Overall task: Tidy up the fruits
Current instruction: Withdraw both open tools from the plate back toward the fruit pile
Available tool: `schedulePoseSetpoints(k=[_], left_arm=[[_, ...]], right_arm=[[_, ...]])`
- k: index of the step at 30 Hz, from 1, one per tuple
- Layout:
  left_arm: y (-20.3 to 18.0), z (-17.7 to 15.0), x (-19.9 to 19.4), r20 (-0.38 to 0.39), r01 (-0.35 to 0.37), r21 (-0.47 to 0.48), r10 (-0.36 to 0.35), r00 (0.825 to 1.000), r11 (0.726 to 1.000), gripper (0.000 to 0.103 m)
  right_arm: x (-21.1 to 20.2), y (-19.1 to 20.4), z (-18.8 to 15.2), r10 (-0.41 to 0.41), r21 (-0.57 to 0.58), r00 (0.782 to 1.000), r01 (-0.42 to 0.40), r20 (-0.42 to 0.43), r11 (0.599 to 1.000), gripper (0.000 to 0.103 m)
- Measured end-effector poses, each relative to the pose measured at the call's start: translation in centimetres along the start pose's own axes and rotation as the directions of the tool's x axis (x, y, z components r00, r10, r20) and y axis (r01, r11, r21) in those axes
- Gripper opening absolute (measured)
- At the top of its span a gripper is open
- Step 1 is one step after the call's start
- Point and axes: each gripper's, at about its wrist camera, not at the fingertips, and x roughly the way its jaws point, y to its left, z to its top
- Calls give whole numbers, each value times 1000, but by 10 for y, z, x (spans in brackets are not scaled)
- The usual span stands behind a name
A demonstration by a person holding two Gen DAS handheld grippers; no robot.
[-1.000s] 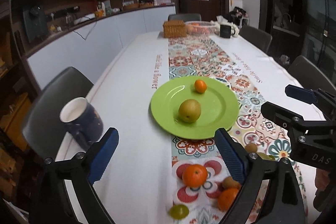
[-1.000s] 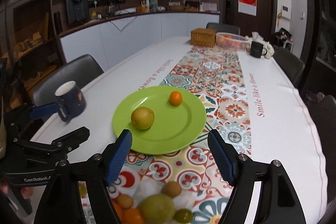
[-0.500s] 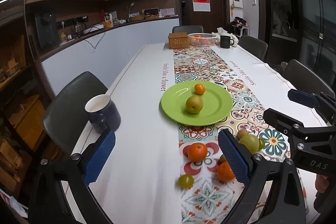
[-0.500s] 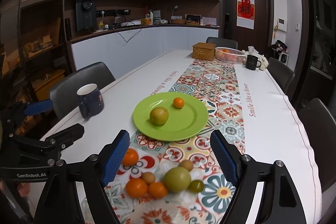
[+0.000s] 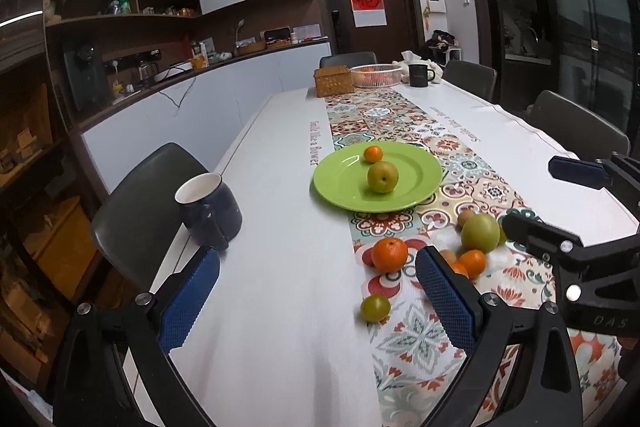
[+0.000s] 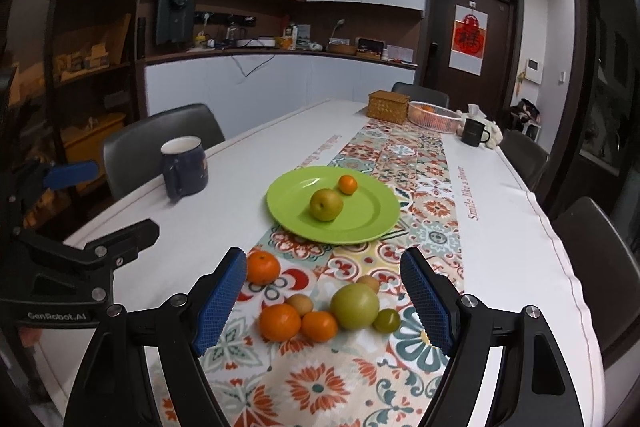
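Left wrist view: I see my left gripper [image 5: 316, 291] spread wide, nothing between the pads, low in frame over bare white tablecloth [image 5: 280, 307]. Green plate [image 5: 344, 193] sits centre frame with a pear [image 5: 383, 177] and a small orange [image 5: 373, 153] on it; loose orange [image 5: 389, 255] and small green fruit [image 5: 375, 307] lie below it on the runner. Blue mug [image 5: 209, 209] at left. Right wrist view: right gripper [image 6: 324, 301] also released, empty, framing the fruit cluster at lower centre, including a big green fruit [image 6: 354, 305].
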Motion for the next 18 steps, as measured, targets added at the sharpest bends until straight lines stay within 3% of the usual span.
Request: schedulePoseSetpoints(k=[9,13,18], left_arm=[[-6,-25,11,16,25,92,-27,1000,995,100],[-8,-33,27,-25,50,119,-47,999,992,99],[-16,-44,48,-80,110,162,-98,992,981,91]], right_arm=[[18,23,-21,2,-116,998,-9,-63,993,79],[32,29,-29,4,-149,994,-20,-106,989,79],[49,35,-38,20,-194,986,-52,-163,980,72]])
